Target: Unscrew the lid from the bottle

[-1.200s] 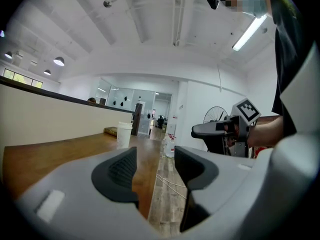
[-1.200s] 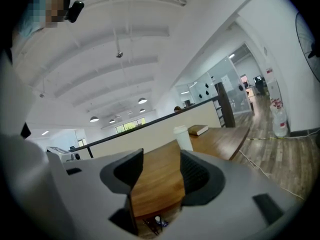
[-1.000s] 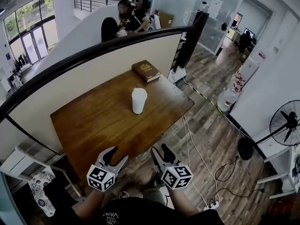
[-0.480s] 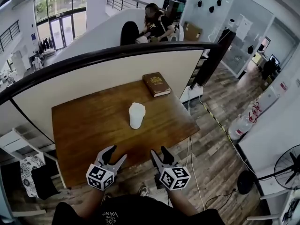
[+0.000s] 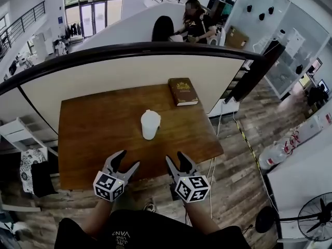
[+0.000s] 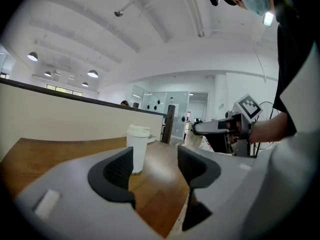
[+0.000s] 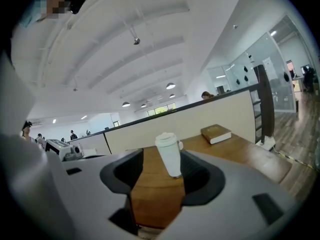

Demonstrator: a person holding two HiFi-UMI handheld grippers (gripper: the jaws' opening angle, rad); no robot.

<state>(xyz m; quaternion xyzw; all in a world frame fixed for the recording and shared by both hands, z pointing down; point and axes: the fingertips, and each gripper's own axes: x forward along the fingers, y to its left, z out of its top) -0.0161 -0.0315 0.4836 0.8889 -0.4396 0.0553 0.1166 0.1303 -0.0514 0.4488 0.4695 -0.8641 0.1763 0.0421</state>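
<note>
Both grippers are hovering at the near edge of the counter (image 5: pixel 83 139), short of the target. The left gripper (image 5: pixel 129 160) is holding its jaws apart; they have just been opening a bit wider, with nothing between them. The right gripper (image 5: pixel 175 156) is also holding its jaws apart and empty. Both are pointing forward and slightly down, roughly side by side, forearms tucked in close.

The bottle (image 5: pixel 150 127) is standing upright mid-counter, long axis vertical, with the white lid (image 5: pixel 150 116) still on. It's sitting ahead, between the two gripper lines and well apart from both. Neither hand is looking clearly nearer; probably even, but the wide-angle views are making that hard to call.

I'm expecting both to be reaching forward next, one clamping the body and the other taking the lid.

A brown book (image 5: pixel 182 91) is lying flat at the far right corner, clear of the bottle.
</note>
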